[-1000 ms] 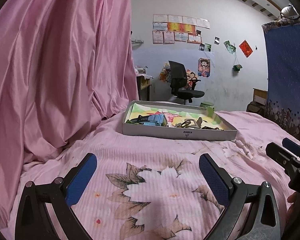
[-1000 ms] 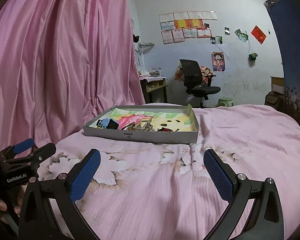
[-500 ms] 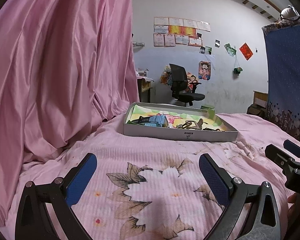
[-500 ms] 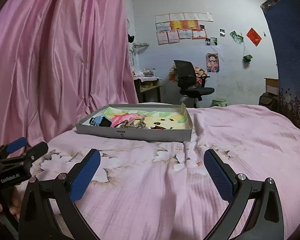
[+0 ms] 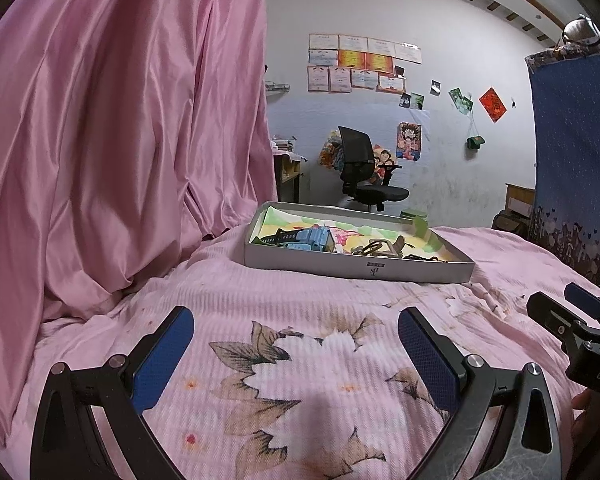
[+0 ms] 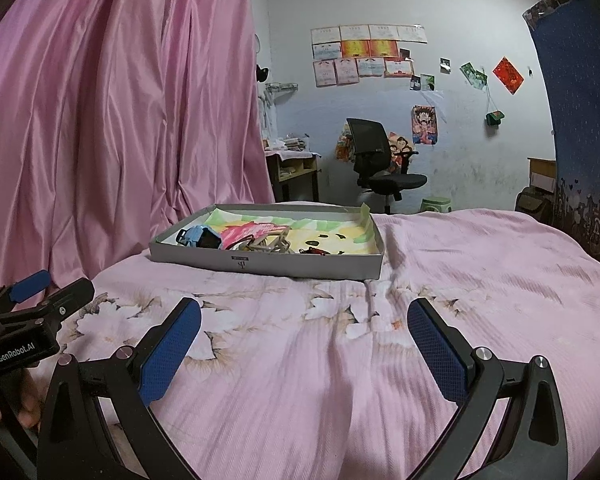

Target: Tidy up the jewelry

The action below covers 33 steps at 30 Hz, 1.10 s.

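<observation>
Jewelry point(image 6: 268, 245) lies heaped in tray point(image 5: 356, 270) on bed point(image 6: 440, 280); sorted or pending, unclear; both tongs, left point(image 5: 296, 352) and right point(image 6: 304, 344), spread, empty.

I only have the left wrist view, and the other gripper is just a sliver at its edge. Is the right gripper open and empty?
Observer: Yes. The right gripper is open, with nothing between its fingers, over the pink bedcover.
Operator: The tray's front wall hides its right end from me. Anything there?
Observer: Small dark pieces lie scattered on the yellow lining at that end of the tray.
</observation>
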Available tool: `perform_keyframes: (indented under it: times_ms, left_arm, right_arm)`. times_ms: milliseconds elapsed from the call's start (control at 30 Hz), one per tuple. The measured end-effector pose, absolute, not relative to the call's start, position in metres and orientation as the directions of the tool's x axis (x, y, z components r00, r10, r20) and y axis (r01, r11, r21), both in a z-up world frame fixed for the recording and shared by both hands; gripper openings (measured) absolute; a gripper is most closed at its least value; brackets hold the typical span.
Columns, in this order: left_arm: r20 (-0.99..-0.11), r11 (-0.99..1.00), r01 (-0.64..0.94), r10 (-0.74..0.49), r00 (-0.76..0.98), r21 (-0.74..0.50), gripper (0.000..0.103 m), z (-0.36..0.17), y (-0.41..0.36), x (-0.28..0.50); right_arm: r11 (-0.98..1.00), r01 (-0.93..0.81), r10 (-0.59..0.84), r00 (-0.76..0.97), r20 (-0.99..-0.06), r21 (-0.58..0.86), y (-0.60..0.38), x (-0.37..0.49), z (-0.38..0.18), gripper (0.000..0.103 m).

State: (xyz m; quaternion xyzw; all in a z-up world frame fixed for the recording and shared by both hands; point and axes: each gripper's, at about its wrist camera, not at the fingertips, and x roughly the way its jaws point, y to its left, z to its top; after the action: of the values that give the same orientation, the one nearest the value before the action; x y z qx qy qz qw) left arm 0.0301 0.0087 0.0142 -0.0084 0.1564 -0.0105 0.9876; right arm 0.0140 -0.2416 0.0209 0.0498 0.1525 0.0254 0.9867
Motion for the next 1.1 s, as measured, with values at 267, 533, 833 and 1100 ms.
perform_keyframes:
  times_ms: [267,533,833,1100]
  left_arm:
    - [-0.308,1.0,0.017,-0.023,0.951,-0.023,0.103,0.0134,0.0089,0.0305]
    - [-0.308,1.0,0.018,-0.023,0.951,-0.021,0.103,0.0134,0.009,0.0304]
    - [-0.307,1.0,0.018,-0.024,0.951,-0.021,0.103,0.0128,0.0083,0.0304]
    - [-0.307,1.0,0.018,-0.024,0.951,-0.021,0.103,0.013,0.0087,0.0302]
  right_arm:
    - [0.994,-0.035,0.065,0.952,-0.299,0.103,-0.2408,0.0147,0.0212,0.102]
    - [0.994,-0.036,0.065,0.952,-0.298,0.103,-0.2409,0.0146,0.0211,0.102]
    - [0.994,-0.036,0.065,0.952,-0.299,0.103,-0.2408,0.0147,0.0212,0.102]
    - [0.994,-0.036,0.065,0.952,-0.299,0.103,-0.2414,0.0143,0.0209,0.102]
